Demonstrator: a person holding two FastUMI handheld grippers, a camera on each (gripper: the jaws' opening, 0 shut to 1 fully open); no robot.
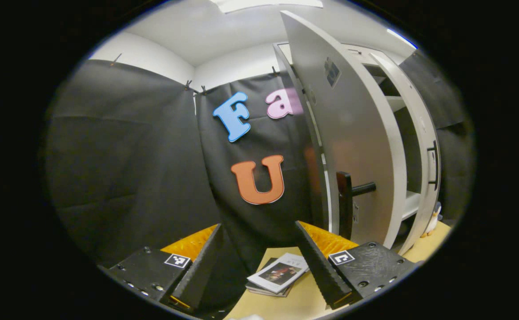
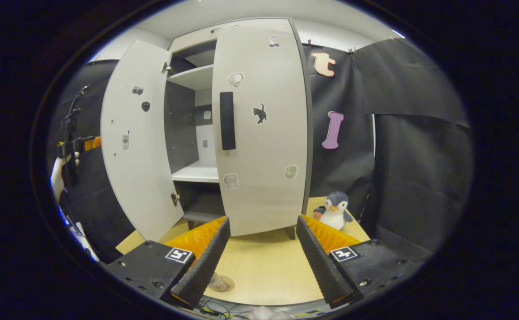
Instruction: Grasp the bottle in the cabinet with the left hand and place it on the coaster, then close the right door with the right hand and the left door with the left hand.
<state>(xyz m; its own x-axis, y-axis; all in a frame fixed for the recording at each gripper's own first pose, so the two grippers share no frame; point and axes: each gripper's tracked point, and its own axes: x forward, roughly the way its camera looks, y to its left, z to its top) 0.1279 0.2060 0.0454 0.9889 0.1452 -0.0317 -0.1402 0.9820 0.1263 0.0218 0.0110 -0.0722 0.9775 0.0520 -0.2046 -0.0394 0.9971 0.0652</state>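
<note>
Right door (image 2: 259,129) looks shut against the cabinet (image 2: 192,78) front; left door (image 2: 137,138) hangs wide open, so the step in hand is judged to be the left-door close. Shelves behind the open door look bare. At the bottom of the right gripper view a small clear thing sits on a round coaster (image 2: 222,283) on the table (image 2: 263,266), half hidden by a finger; probably the bottle (image 2: 217,279), but too blurred to be sure.

Left gripper (image 1: 259,262): fingers spread wide, nothing between them. It sits on the outer side of the left door (image 1: 352,146), near the dark handle (image 1: 350,195), not touching. In the right gripper view it (image 2: 79,144) shows far off with the holding hand (image 2: 59,175) beyond the door's free edge.

Right gripper (image 2: 261,253): also wide open, empty, hanging back over the table facing the cabinet.

To do the step well: lay a finger flat on the outer face near the handle edge, push in a steady arc following the hinge and ease off near the frame so it doesn't bounce back.

Around: a stack of booklets (image 1: 279,275) on the table under the left gripper, a plush penguin (image 2: 334,209) by the cabinet's right foot. Neither lies in the door's swing, as far as can be judged. The right gripper should stay clear of the closing edge.
</note>
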